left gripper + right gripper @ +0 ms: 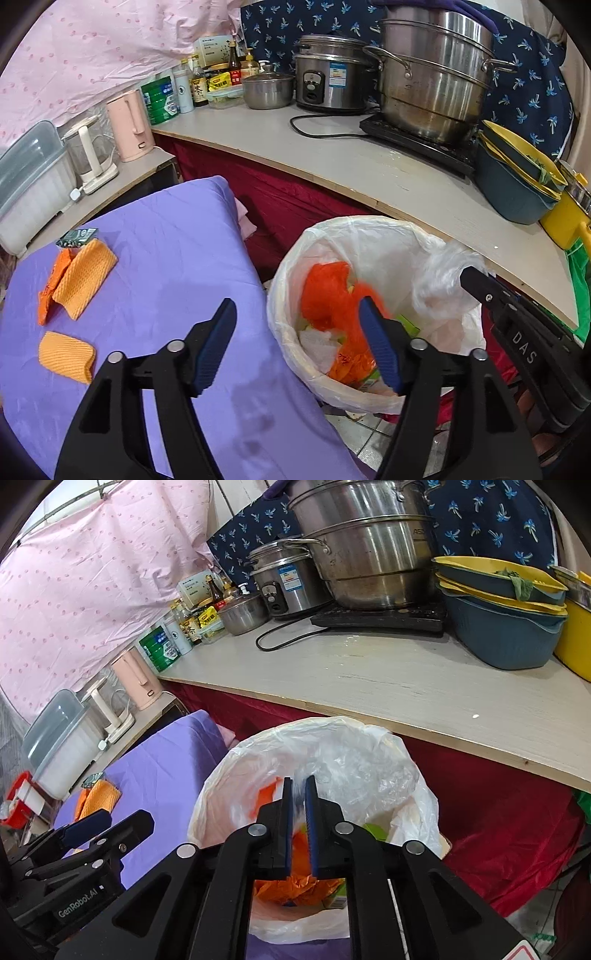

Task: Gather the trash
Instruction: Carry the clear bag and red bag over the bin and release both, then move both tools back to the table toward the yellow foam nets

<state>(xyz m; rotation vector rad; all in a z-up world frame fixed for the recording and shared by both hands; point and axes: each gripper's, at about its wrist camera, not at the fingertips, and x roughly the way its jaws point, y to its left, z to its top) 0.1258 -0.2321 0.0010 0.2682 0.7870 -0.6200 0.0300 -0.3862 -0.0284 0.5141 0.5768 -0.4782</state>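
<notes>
A white bin with a plastic liner (373,236) stands beside the purple-covered table (166,266). It holds orange plastic (327,291) and other wrappers. My left gripper (297,321) is open and empty, between the table edge and the bin. My right gripper (300,786) is shut on the bin liner's rim (354,760) and pulls it up; it shows in the left wrist view (476,280) at the bin's right rim. On the table lie orange cloth pieces (83,277), another (66,356), and a small green wrapper (77,236).
A long counter (369,162) behind the bin carries steel pots (432,74), a rice cooker (330,77), bottles, and blue and yellow basins (517,177). A pink kettle (129,125) and a dish box (33,181) stand at left. Red cloth hangs under the counter.
</notes>
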